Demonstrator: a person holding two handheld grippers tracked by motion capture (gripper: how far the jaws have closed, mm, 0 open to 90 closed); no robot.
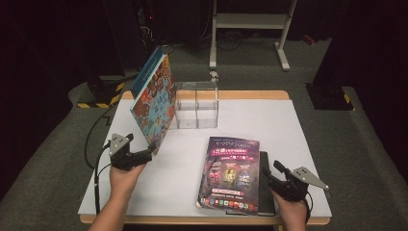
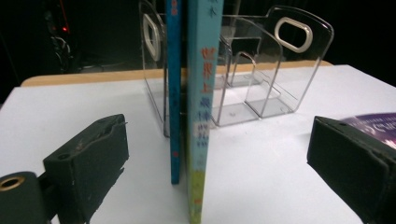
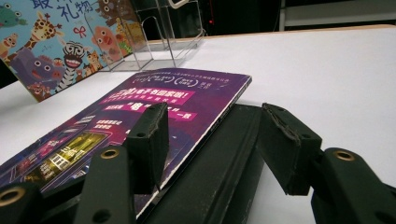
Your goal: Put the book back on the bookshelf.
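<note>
Picture book (image 1: 155, 98) stands on its lower edge at centre-left of the high view, tilted, top leaning toward the upper left, its far side against the clear acrylic rack (image 1: 197, 105). In the left gripper view the book's blue spine (image 2: 201, 107) runs vertically through mid-frame, bottom edge on the white tabletop (image 1: 269, 125).

Left hand-held gripper (image 1: 149, 148) sits at the book's near lower corner, lower left of the high view. Jaws released: in its own view they stand wide apart, one either side of the spine, neither touching it.

Purple magazine (image 1: 230, 174) lies flat at lower centre-right, on top of a black book (image 1: 266, 190) whose right edge sticks out from under it (both near the front edge of the tabletop).

Right hand-held gripper (image 1: 270, 171) is at the lower right, at the black book's right edge. In its own view the jaws are spread: the left one rests on the magazine's cover edge, the right one against the black book's side. Not clamped on either.

Rack is behind both, at the upper centre of the tabletop.
</note>
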